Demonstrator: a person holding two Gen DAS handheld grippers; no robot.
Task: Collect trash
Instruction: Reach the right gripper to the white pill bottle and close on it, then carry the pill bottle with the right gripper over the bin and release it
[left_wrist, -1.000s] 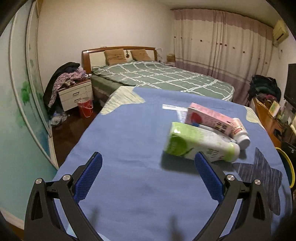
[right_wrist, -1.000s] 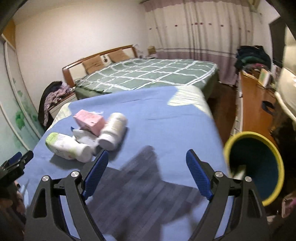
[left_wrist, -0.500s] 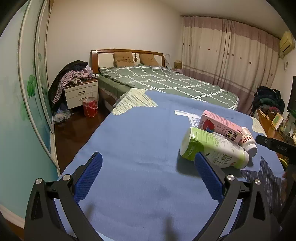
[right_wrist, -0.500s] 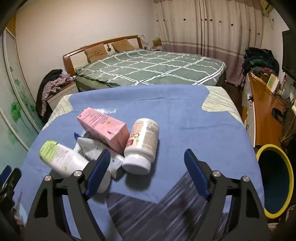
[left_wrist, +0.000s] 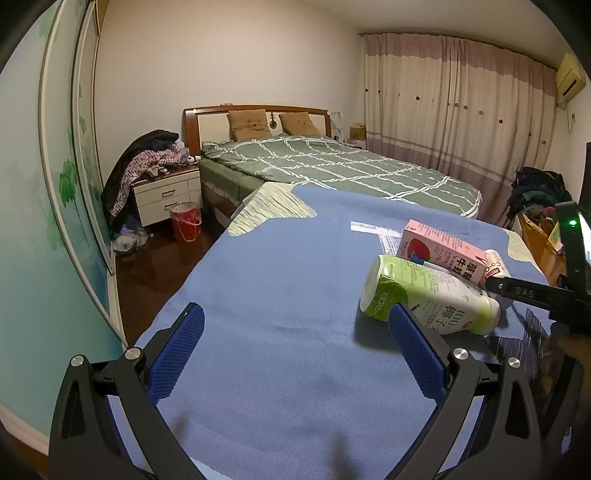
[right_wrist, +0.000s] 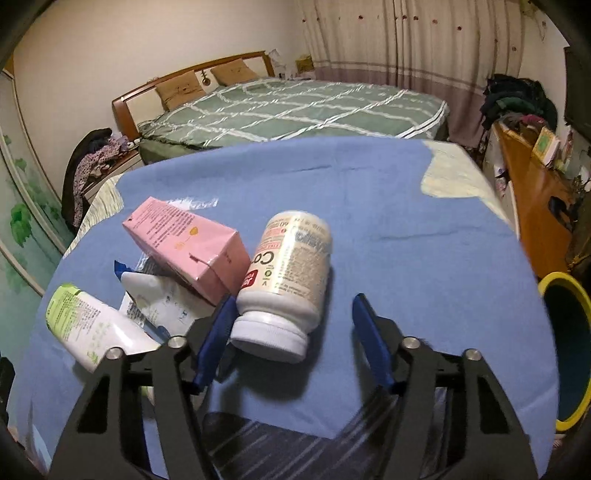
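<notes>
Jaws of the left gripper (left_wrist: 295, 343) are held wide apart over the blue cloth (left_wrist: 280, 280), with nothing between them. To its right, a green-and-white bottle (left_wrist: 424, 299) is seen lying on its side, with a pink carton (right_wrist: 184, 245) behind it. Further right, the right gripper (right_wrist: 291, 332) is closing around a white pill bottle (right_wrist: 291, 273) lying cap-forward; its label carries red-and-black print. A yellow-rimmed bin (right_wrist: 561, 291) stands beyond the table edge.
</notes>
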